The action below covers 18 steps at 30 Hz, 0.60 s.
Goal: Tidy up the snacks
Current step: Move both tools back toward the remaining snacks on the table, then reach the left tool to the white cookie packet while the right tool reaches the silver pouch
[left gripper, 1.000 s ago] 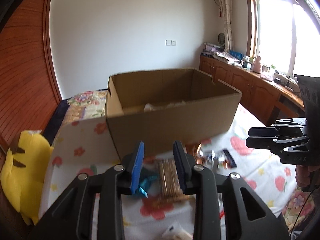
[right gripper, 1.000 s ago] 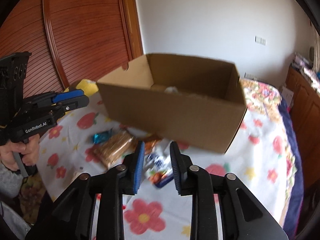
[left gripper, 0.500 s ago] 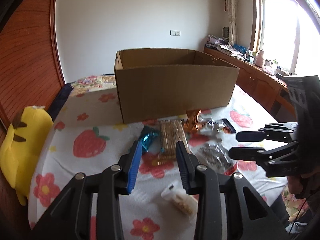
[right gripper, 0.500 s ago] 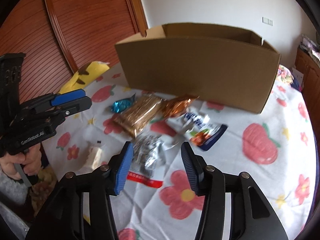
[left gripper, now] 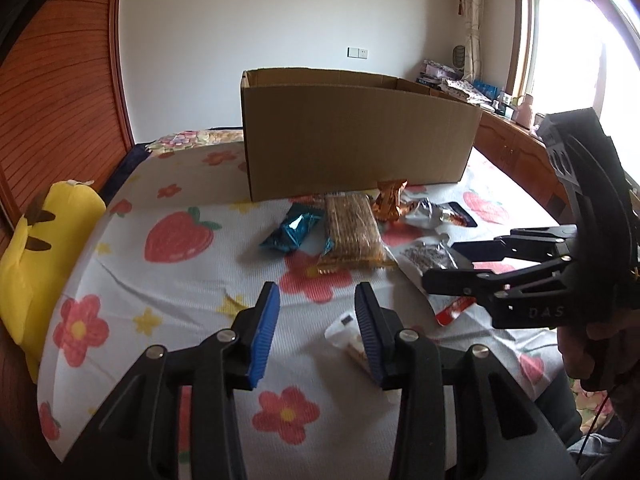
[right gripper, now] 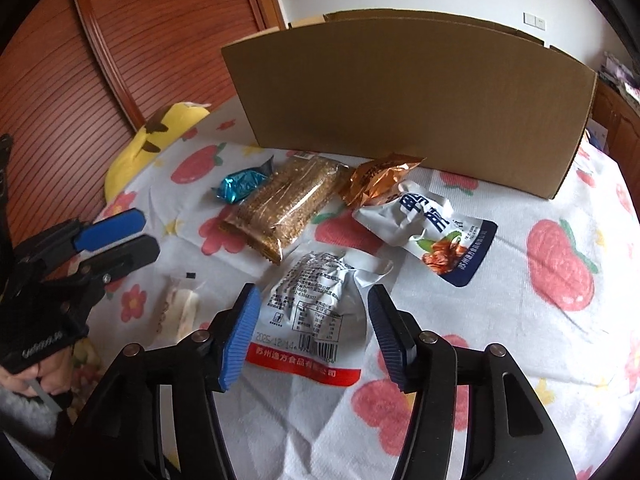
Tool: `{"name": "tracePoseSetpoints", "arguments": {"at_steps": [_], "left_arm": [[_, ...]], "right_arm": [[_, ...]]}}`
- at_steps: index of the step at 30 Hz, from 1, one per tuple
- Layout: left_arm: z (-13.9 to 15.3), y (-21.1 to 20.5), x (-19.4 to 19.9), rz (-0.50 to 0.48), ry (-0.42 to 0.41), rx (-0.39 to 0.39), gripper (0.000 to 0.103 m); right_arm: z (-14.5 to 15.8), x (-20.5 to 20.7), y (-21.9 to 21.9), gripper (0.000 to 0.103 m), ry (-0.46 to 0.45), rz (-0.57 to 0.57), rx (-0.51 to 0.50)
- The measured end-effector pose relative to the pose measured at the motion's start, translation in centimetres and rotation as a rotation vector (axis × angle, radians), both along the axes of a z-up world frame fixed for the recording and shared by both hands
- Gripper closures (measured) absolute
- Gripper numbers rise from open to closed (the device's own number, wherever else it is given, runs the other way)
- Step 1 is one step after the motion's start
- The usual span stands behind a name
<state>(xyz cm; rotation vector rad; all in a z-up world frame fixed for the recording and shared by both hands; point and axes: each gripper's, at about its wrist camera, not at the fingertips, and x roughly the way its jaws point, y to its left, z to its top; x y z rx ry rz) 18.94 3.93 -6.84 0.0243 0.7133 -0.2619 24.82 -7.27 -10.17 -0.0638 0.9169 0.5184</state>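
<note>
**Snacks loose before the box; both grippers poised for a pick**

Left wrist view: the snacks lie on the flowered cloth (left gripper: pixel 180 288), ahead of the left gripper (left gripper: pixel 316 328) and short of the box (left gripper: pixel 352 140). Its jaws have just been opening and stand apart, nothing between them. A small white pack (left gripper: pixel 348 340) lies just beside the right jaw; the blue pack (left gripper: pixel 294 228) and cracker pack (left gripper: pixel 352 236) lie further ahead.

Right wrist view: the right gripper (right gripper: pixel 312 336) has just been opening and stands spread, straddling the silver pouch (right gripper: pixel 320 300) without pressing it. The orange pack (right gripper: pixel 376 182) and white pouch (right gripper: pixel 432 232) lie beyond, near the box.

Judgement: the step is approach to a first pick. Next move calls for lowering onto a pack, closing, then lifting over the box wall.
</note>
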Motion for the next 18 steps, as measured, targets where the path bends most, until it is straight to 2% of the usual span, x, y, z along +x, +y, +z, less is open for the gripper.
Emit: {"name": "tracePoseSetpoints", "arguments": {"at_steps": [11, 17, 18], "left_arm": [[-0.6, -0.5, -1.2, 0.01, 0.021, -0.021, 0.06], [-0.9, -1.2, -1.5, 0.005, 0.038, -0.031, 0.058], [-1.0, -1.4, -1.4, 0.002, 0.042, -0.031, 0.058]], "right_arm": [[-0.6, 0.0, 1.3, 0.043, -0.022, -0.006, -0.077], [-0.6, -0.4, 1.4, 0.059, -0.049, 0.0, -0.092], [-0.4, -0.4, 1.1, 0.066, -0.052, -0.001, -0.073]]}}
